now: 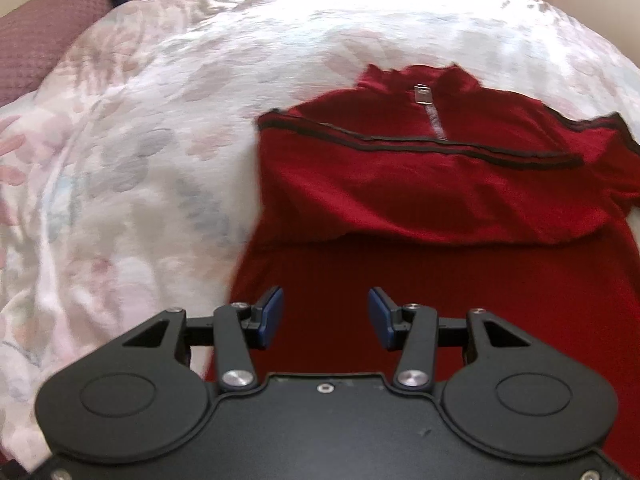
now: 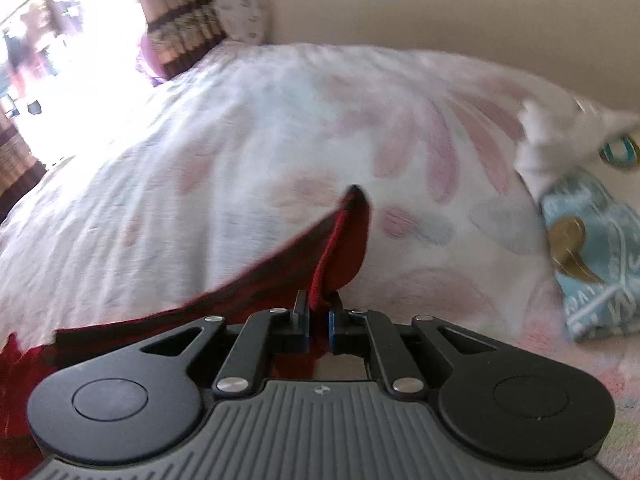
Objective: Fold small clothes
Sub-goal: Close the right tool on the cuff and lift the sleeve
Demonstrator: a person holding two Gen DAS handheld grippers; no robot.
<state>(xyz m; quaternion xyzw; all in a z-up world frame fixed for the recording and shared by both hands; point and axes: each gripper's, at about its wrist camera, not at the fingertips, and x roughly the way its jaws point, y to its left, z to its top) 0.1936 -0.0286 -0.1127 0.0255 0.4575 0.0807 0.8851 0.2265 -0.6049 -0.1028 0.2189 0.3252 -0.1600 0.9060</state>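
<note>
Floral bedspread [image 1: 132, 152]: right hand-held gripper [image 2: 319, 322] pinches red top's [image 1: 420, 184] edge.

Blown-out window [image 2: 60, 60] glare, soft motion blur, fisheye bending at edges

Shirt [image 1: 420, 184] lies flat on the bed [image 1: 160, 140], right of centre, collar at the far end. My left gripper [image 1: 325, 316] hovers over its near part. My right gripper [image 2: 319, 320] pinches a shirt edge; a pouch [image 2: 592, 252] lies far right on the bed.
</note>
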